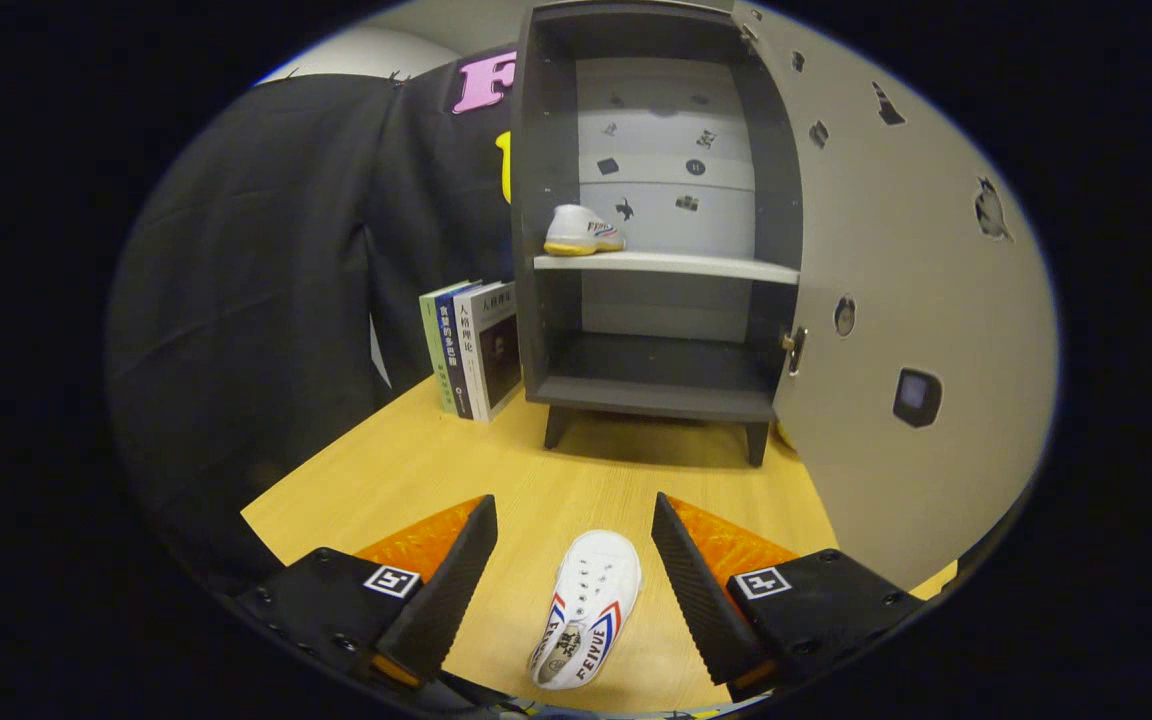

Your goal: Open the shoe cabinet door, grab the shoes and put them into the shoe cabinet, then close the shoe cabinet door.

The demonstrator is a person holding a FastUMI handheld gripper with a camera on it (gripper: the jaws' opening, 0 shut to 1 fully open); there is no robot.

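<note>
Gripper view: your gripper point(574, 520) gapes around the small white canvas shoe point(586, 620); light, soft—pinch its sides midway.

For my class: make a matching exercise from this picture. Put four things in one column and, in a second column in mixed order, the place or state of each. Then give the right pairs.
Column 1
1. shoe on the table
2. second shoe
3. books
4. cabinet door

Column 2
A. swung open
B. standing upright beside the shoe cabinet
C. on the cabinet's middle shelf
D. between the open fingers of the gripper, untouched

Pairs: 1-D, 2-C, 3-B, 4-A
</note>
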